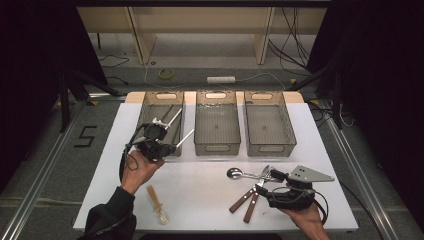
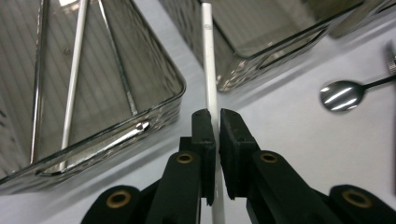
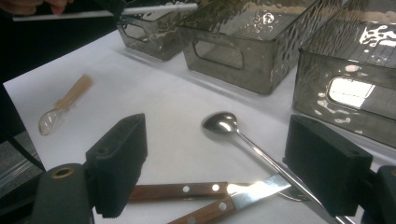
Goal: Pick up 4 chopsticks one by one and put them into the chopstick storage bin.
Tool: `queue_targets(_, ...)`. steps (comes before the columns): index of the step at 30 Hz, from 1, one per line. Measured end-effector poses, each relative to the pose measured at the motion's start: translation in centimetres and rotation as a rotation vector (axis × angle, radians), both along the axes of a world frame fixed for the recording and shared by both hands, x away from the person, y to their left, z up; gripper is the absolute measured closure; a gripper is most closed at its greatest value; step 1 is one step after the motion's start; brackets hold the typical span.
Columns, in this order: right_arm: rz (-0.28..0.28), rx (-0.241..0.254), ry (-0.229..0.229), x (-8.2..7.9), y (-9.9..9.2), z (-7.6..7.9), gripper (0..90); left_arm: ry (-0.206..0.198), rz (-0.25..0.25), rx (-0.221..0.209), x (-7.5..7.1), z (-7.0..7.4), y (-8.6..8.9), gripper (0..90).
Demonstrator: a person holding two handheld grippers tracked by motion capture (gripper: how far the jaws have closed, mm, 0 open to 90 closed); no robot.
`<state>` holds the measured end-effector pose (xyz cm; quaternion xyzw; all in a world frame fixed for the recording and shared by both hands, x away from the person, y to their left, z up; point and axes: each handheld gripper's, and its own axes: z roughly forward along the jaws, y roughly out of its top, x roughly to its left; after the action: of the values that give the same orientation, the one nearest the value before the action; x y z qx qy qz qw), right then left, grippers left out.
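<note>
My left gripper (image 1: 170,146) (image 2: 217,126) is shut on a white chopstick (image 1: 185,136) (image 2: 208,56), held above the table by the near right corner of the left bin (image 1: 145,112). Inside that bin lie another white chopstick (image 2: 72,88) and metal ones. Near the table's front right, my right gripper (image 1: 263,181) (image 3: 224,168) stands open. A metal spoon (image 1: 234,173) (image 3: 222,122) and two wooden-handled knives (image 1: 245,200) (image 3: 187,191) lie on the table between and just ahead of its jaws, untouched by the pads.
Three smoky clear bins stand in a row at the back; the middle bin (image 1: 216,148) and the right bin (image 1: 272,149) hold nothing. A small clear spoon with an amber handle (image 1: 156,204) (image 3: 65,102) lies near the front left edge.
</note>
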<state>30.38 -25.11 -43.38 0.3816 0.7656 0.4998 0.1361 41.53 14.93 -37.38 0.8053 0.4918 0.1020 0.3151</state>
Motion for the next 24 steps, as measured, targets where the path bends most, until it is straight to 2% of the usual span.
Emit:
queue_targets(4,0.002,-0.001,-0.001,0.0,0.0,0.0,22.1,-0.021,0.001,-0.021,0.4,1.3,0.4,84.7)
queue_targets(8,0.001,-0.001,-0.001,0.1,0.0,0.0,22.1,-0.074,0.025,0.006,1.4,2.7,0.8,84.7)
queue_targets(10,0.001,0.001,-0.002,0.0,0.0,0.0,22.1,-0.092,0.040,-0.001,2.1,3.2,1.2,84.6)
queue_targets(12,0.001,0.000,-0.003,0.0,0.0,0.0,22.2,-0.108,0.055,0.014,3.0,3.5,1.6,84.6)
queue_targets(18,0.003,0.000,-0.003,0.0,0.0,0.0,22.2,-0.115,0.103,0.033,5.4,3.3,2.9,84.6)
queue_targets(21,0.003,0.000,-0.003,0.0,0.0,0.0,22.2,-0.110,0.119,0.022,6.4,2.8,3.5,84.6)
queue_targets(24,0.002,0.001,-0.002,0.0,0.0,0.0,22.2,-0.109,0.126,0.032,7.3,2.2,3.9,84.6)
